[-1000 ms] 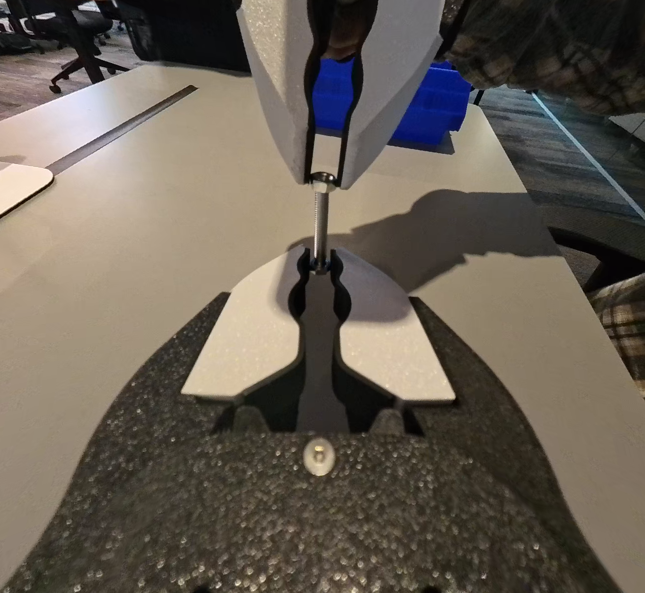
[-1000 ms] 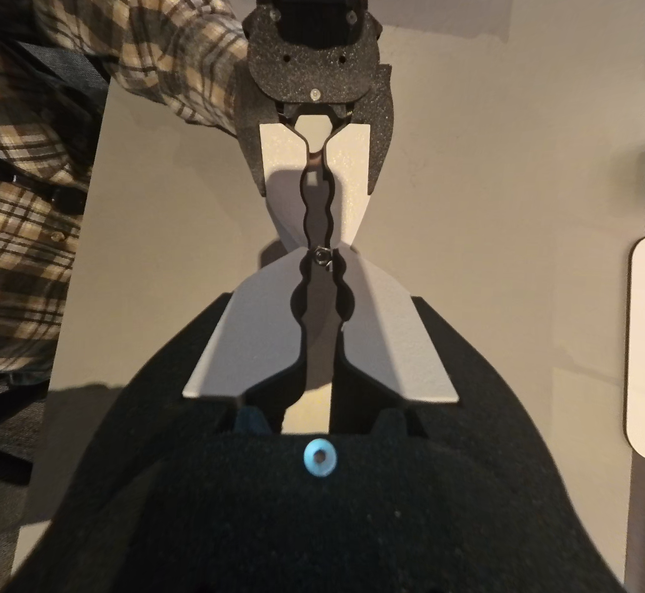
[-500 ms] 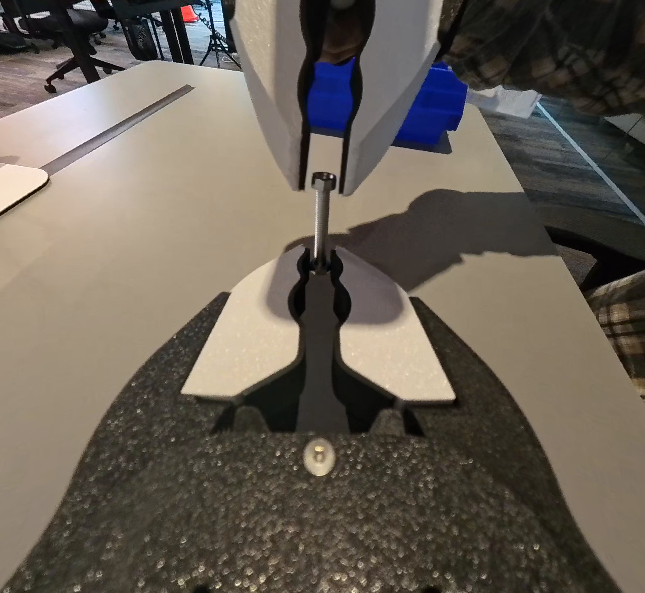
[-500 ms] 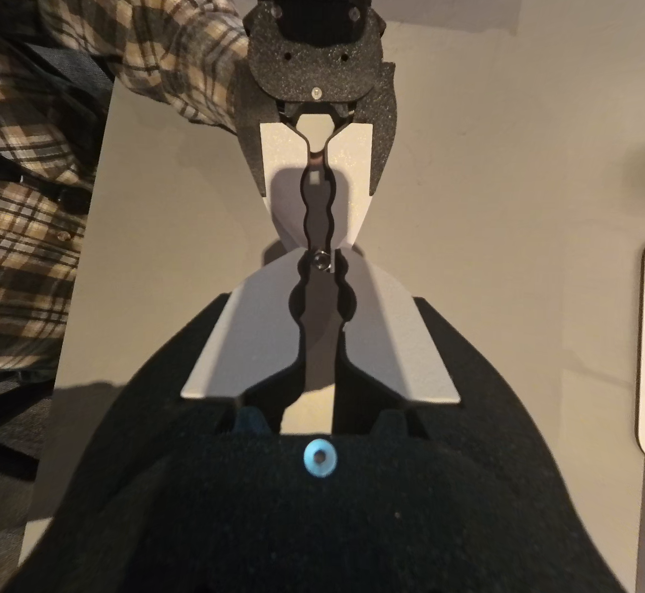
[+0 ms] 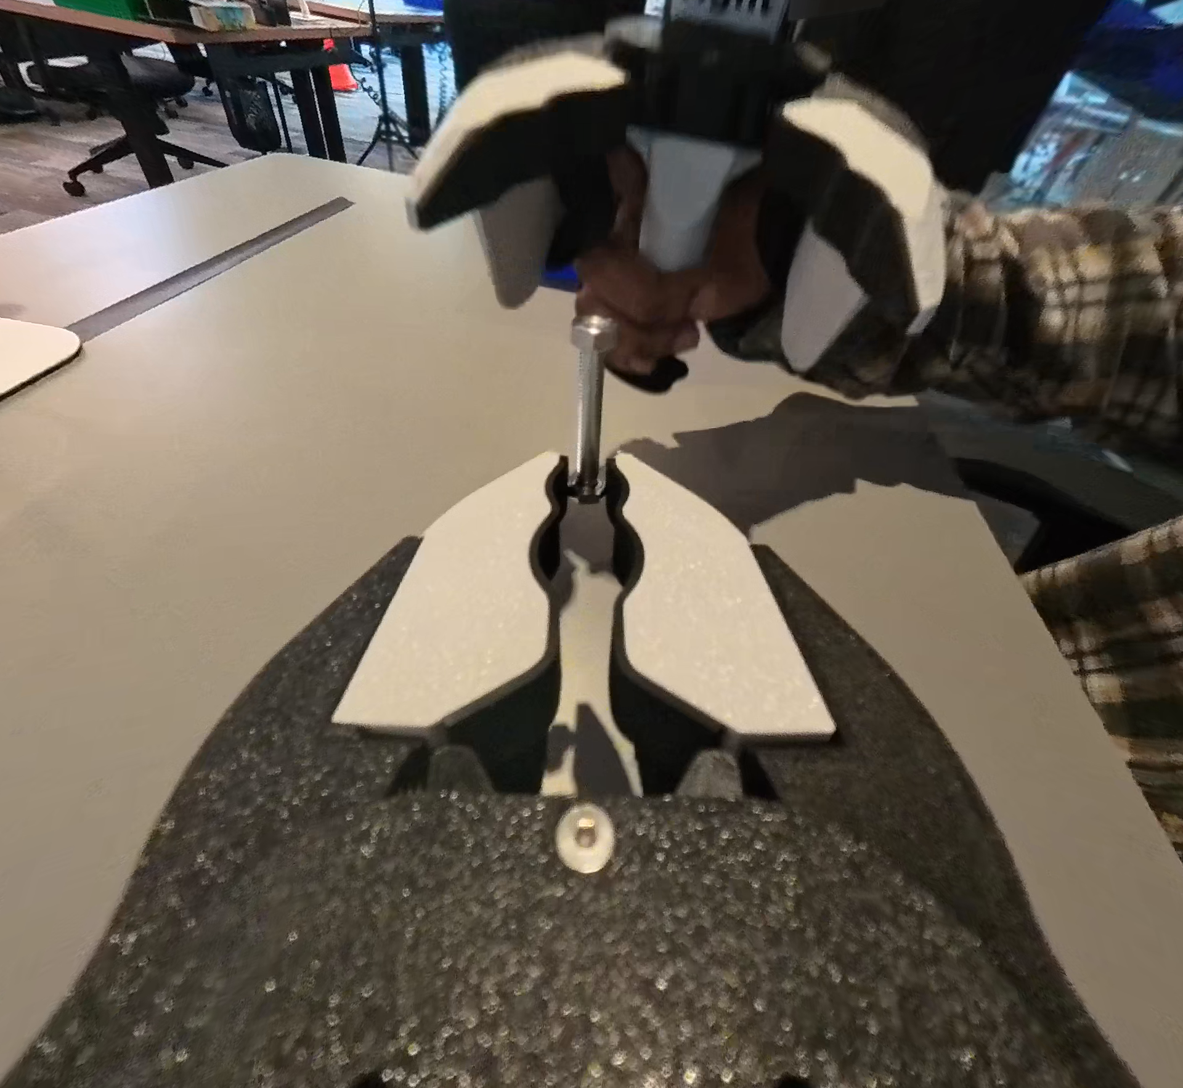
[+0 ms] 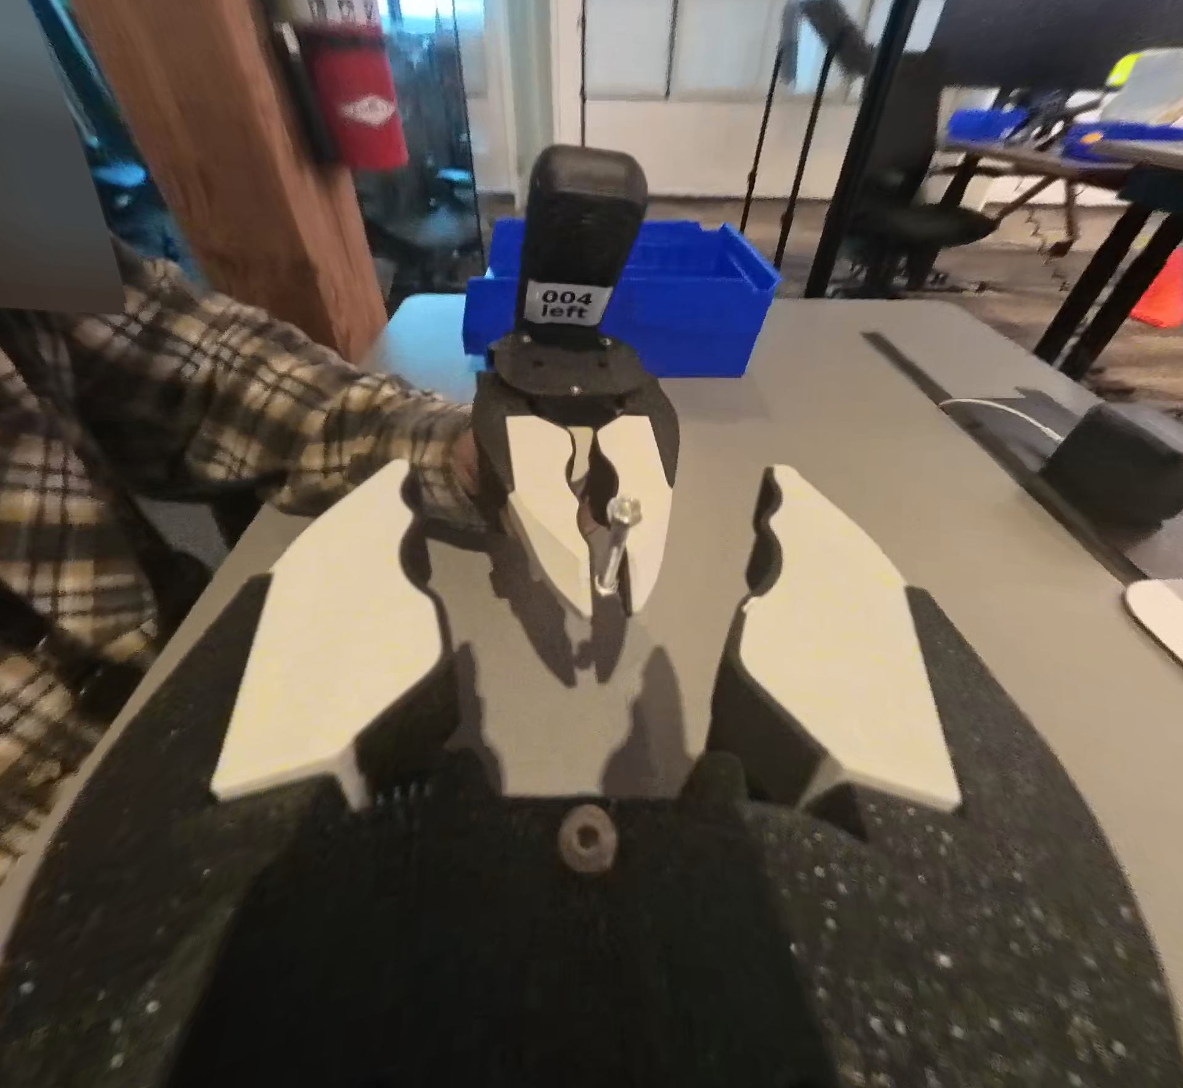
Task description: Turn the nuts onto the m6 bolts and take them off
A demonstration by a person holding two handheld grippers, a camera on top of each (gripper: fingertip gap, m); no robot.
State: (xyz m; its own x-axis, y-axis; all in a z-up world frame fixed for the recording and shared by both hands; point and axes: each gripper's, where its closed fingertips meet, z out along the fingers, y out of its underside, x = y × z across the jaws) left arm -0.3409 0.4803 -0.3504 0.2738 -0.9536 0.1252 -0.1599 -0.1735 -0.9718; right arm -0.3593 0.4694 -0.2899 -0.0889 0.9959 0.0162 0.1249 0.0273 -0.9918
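Observation:
A silver bolt [image 5: 590, 404] stands upright from my left gripper [image 5: 589, 484], which is shut on the nut [image 5: 589, 491] at the bolt's lower end, a little above the grey table [image 5: 256, 481]. The bolt head [image 5: 594, 333] is free. My right gripper [image 5: 659, 315] is wide open and blurred, above and behind the bolt, touching nothing. In the right wrist view my right gripper [image 6: 586, 471] is spread wide and empty, with the left gripper [image 6: 608, 599] and the bolt [image 6: 616, 545] between and beyond its fingers [image 6: 358, 609].
A blue bin [image 6: 691, 315] stands at the table's far edge behind the left gripper. A black box [image 6: 1114, 462] and a white pad [image 6: 1158, 615] lie at the right. A person's plaid sleeve [image 5: 1056, 302] reaches over the table. A dark slot [image 5: 211, 263] runs along the tabletop. The gap from one gripper's tips to the other's is roughly 6 cm.
My right gripper opened wide, let go of the bolt head and drew back from it. My left gripper stays shut on the nut with the bolt standing in it.

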